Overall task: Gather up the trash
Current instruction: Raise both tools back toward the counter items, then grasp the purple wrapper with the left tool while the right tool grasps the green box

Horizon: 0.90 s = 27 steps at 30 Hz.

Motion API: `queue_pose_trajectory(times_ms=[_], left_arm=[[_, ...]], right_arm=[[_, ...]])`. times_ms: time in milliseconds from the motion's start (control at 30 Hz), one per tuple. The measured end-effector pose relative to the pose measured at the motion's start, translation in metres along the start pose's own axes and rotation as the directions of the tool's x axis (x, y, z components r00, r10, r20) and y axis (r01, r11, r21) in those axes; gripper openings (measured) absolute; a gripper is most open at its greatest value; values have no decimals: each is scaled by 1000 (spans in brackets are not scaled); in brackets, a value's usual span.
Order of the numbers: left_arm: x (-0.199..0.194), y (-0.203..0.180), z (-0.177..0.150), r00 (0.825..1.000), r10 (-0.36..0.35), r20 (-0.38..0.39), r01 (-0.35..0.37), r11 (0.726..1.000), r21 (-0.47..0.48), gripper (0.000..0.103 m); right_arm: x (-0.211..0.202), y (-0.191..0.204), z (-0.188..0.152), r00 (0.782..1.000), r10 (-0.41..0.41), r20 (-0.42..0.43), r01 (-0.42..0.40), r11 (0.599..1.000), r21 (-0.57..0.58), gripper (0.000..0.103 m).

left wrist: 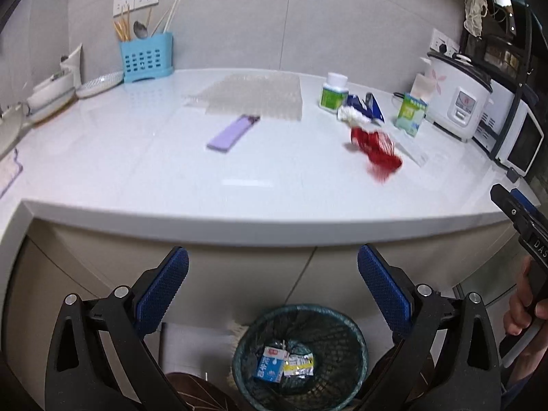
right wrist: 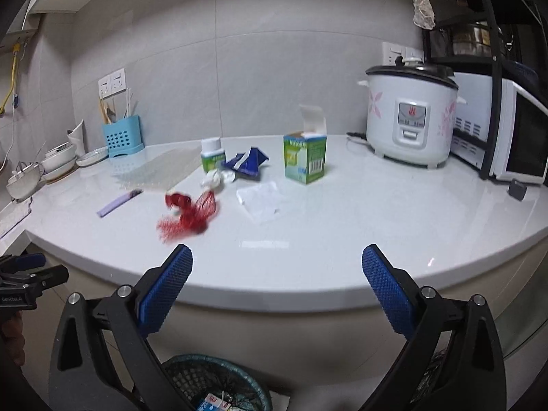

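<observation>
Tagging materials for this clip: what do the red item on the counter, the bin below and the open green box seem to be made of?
Red item: looks like plastic mesh netting, judging by its fine grid and frayed edge; blurred. Bin: dark see-through lattice, plastic or wire, unclear which. Green box: printed cardboard, with a raised white flap and a barcode.

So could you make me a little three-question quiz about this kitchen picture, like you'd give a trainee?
1. True or false: the wastebasket on the floor already has trash in it.
2. Which item lies nearest the counter's front edge? A) red mesh bag B) green box C) rice cooker
3. Fill in: both the left claw and the right claw are ____, with nothing between their pads.

Key: 1 true, a small carton and a wrapper lie inside. 2 A. 3 open.
</observation>
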State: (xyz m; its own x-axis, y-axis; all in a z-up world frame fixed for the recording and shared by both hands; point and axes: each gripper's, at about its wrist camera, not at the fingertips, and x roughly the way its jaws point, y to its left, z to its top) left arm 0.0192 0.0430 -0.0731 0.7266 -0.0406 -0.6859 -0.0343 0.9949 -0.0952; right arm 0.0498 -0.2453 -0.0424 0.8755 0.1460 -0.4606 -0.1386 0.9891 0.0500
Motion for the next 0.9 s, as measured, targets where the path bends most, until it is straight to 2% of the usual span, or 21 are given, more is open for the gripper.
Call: queue_pose_trajectory(times_ms=[233, 533, 700, 900], left_arm=[[15, 8, 52, 1000, 12, -11, -12, 1000, -1, 97], [71, 19, 105, 995, 31, -96, -29, 999, 23, 97], [106, 21, 125, 988, 47, -149, -40, 998, 50, 96], [142, 29, 139, 979, 46, -198, -37, 998, 51, 94]], right_arm=[[29, -6, 40, 1000, -8, -6, 8, 1000, -19, 95], [93, -21, 88, 997, -44, -69, 41, 998, -49, 95], [139, -36, 110, 992, -41, -119, 39, 999, -22, 95], [193, -50, 126, 984, -21, -178, 21, 1000, -5, 86]])
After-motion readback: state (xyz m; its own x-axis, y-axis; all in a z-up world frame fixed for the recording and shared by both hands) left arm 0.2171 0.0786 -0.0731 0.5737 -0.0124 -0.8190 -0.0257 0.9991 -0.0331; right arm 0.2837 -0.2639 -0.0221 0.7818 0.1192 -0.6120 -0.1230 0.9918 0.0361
